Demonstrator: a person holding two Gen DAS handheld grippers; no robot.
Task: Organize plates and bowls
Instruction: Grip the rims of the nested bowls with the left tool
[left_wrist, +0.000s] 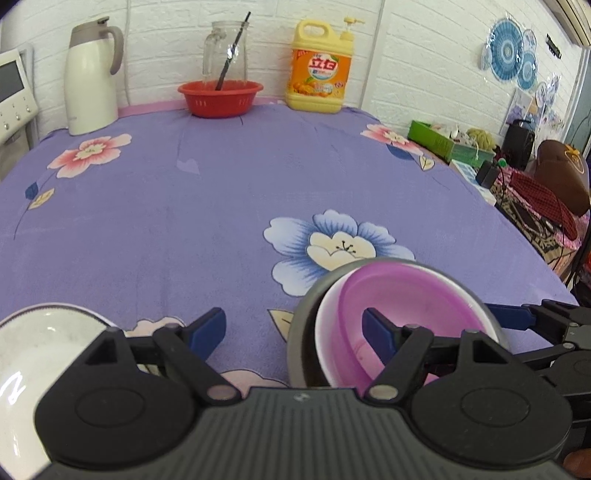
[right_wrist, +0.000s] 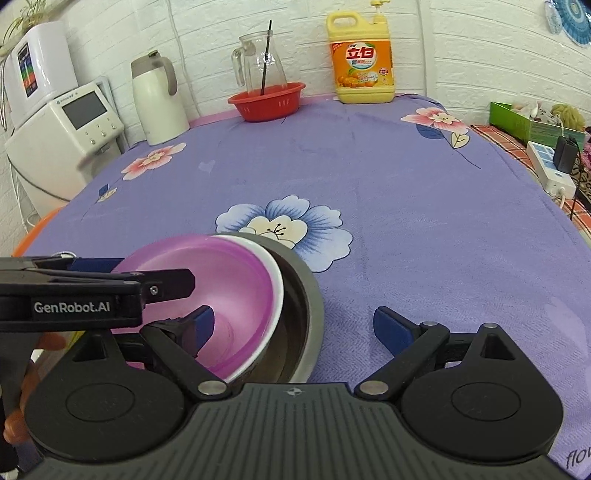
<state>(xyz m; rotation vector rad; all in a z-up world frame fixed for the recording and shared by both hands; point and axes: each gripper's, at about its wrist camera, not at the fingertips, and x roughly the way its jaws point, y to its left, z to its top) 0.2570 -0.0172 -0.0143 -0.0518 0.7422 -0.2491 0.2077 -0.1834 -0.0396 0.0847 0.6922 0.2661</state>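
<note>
A pink bowl (left_wrist: 399, 317) sits tilted inside a grey metal bowl (left_wrist: 306, 328) at the lower right of the left wrist view, on a purple flowered tablecloth (left_wrist: 207, 206). The pink bowl's rim is white and nothing lies in it. The left gripper (left_wrist: 295, 325) has its jaws spread wide: one blue fingertip (left_wrist: 380, 330) reaches inside the pink bowl, the other hangs over bare cloth, and neither pad presses on anything. At the lower left edge of that view lies a white bowl (left_wrist: 33, 354), partly hidden behind the gripper body.

In the right wrist view the nested bowls sit at lower left. The right gripper (right_wrist: 295, 325) is also spread apart, its left fingertip (right_wrist: 203, 321) inside the pink bowl and the right one over the cloth beside the grey bowl's outer wall; whether any pad touches a bowl cannot be told.

Along the back wall, at the top of both views, a red basket (left_wrist: 221, 98) holds a glass pitcher (left_wrist: 226, 51) with a dark stick (left_wrist: 232, 51) leaning in it. Left of it stands a white thermos jug (left_wrist: 90, 81), right of it a yellow detergent bottle (left_wrist: 319, 74).
</note>
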